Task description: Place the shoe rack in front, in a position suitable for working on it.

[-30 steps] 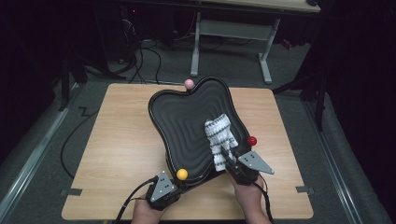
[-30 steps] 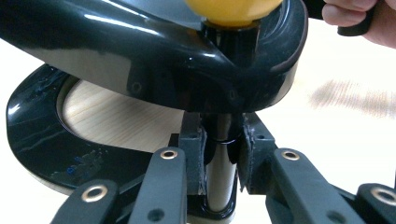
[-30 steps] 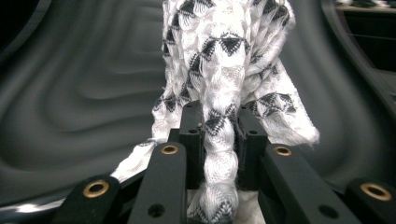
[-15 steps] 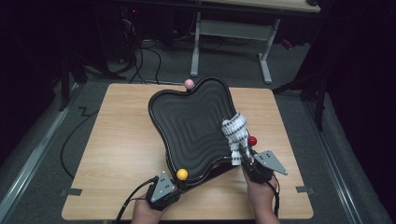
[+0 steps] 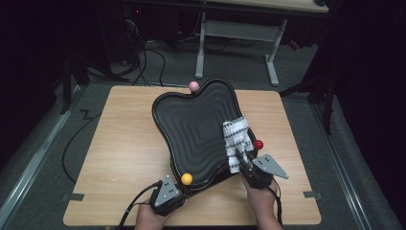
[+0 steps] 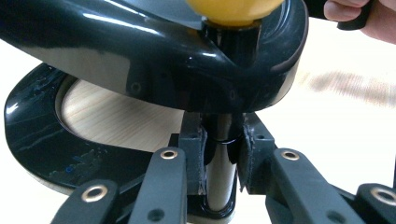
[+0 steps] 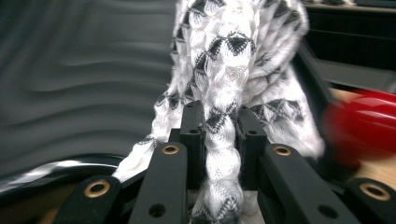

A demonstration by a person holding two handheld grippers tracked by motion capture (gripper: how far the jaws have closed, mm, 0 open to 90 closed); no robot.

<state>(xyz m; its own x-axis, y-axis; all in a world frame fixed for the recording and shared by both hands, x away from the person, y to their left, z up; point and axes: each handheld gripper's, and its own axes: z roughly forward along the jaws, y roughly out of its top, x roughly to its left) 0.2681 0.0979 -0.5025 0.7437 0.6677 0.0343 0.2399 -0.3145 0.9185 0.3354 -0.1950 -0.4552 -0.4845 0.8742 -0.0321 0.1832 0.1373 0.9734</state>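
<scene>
High view. A black wavy tray (image 5: 191,129) with a rippled floor stands raised on short posts above a wooden counter (image 5: 119,158). Coloured knobs cap the posts: a yellow knob (image 5: 186,178) at the near edge, a red knob (image 5: 258,144) at the right edge and a pink knob (image 5: 193,86) at the far edge. A white cloth with a black pattern (image 5: 237,143) lies over the tray's right rim, partly on the rippled floor. The left claw (image 5: 178,192) sits at the tray's near corner just below the yellow knob; the right claw (image 5: 244,162) meets the near end of the cloth.

Left claw view. The left claw (image 6: 219,158) is closed tight on the tray's post (image 6: 219,172), pads pressing it from both sides beneath the glossy rim. This grip appears to steady the tray. It should stay firm and level, since any twist would tip the tray while the cloth moves.

Right claw view. The right claw (image 7: 219,140) is closed on a gathered fold of the cloth (image 7: 233,60), which rises in a bunch from between the pads. The cloth is a knobbly knit, white with small black diamonds, soft and limp. The step in hand is judged to be drawing the cloth across the tray, probably to wipe it. Done well, the pull runs low and slow along the ripples, keeping clear of the red knob (image 7: 364,121) close beside the cloth, with the pinch kept deep so that the fold does not slip free.
</scene>
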